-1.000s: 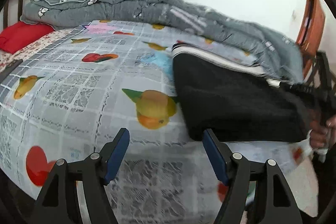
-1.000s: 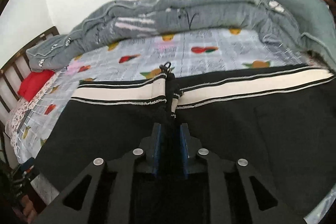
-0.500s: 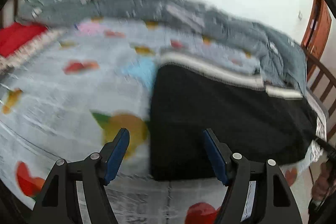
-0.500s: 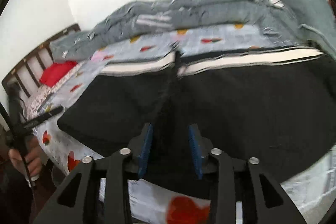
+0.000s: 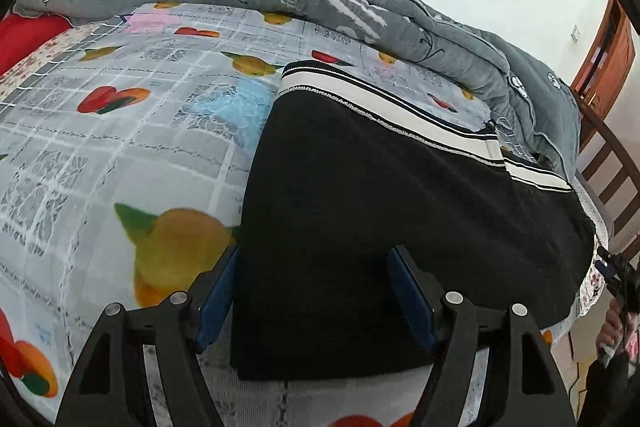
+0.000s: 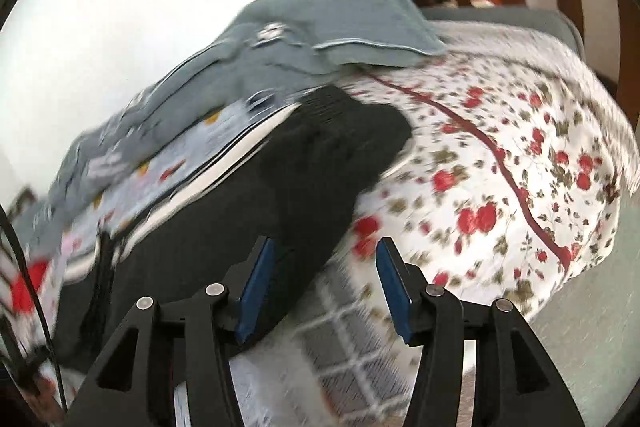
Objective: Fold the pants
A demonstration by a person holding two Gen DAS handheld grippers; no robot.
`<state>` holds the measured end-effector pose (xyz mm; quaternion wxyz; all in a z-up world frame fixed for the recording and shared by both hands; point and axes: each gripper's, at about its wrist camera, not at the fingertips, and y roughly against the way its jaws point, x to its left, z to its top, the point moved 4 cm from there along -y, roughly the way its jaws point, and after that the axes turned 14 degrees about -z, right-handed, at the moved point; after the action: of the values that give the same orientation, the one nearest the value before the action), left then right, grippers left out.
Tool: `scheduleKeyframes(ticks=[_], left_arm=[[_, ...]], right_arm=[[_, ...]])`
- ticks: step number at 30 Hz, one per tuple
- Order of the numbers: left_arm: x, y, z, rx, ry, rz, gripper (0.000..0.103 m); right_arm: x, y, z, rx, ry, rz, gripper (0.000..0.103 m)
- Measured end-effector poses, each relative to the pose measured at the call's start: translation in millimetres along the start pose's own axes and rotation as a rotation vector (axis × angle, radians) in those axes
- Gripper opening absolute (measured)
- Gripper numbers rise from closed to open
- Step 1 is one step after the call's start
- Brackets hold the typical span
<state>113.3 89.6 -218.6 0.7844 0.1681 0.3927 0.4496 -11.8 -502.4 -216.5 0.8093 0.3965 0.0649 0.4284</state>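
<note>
The right tongs (image 6: 324, 287) have let go of the pants (image 5: 400, 211), jaws opening; these lie on the bed (image 5: 120, 147), seemingly folded. Left tongs (image 5: 316, 295) hover released over the near corner

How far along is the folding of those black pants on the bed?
The black pants already lie doubled into a flat rectangle on the bed sheet. Nothing is gripped: the left gripper hangs open at their near edge, the right gripper is opening, empty. Probably another fold remains.
</note>
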Motion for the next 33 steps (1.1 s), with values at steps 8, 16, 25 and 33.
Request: scheduleKeyframes(ticks=[8,16,25,33], left_arm=[[2.3,-5.8,6.9,0.003,0.020,0.005,0.071],[6.0,-7.4,10.8,0.004,0.016,0.014,0.063],[31.6,1.5,25.5,-0.042,0.185,-0.033,0.018],[63.2,33.7,44.4,-0.165,0.207,-0.046,0.016]], right_arm=[[11.9,-80.8,31.7,0.119,-0.100,0.095,0.055],[59.3,-33.9,57.4,-0.062,0.028,0.051,0.025],[161.4,37.3,82.7,-0.249,0.215,0.042,0.018],[247.4,88.3,89.2,-0.324,0.267,0.132,0.015]])
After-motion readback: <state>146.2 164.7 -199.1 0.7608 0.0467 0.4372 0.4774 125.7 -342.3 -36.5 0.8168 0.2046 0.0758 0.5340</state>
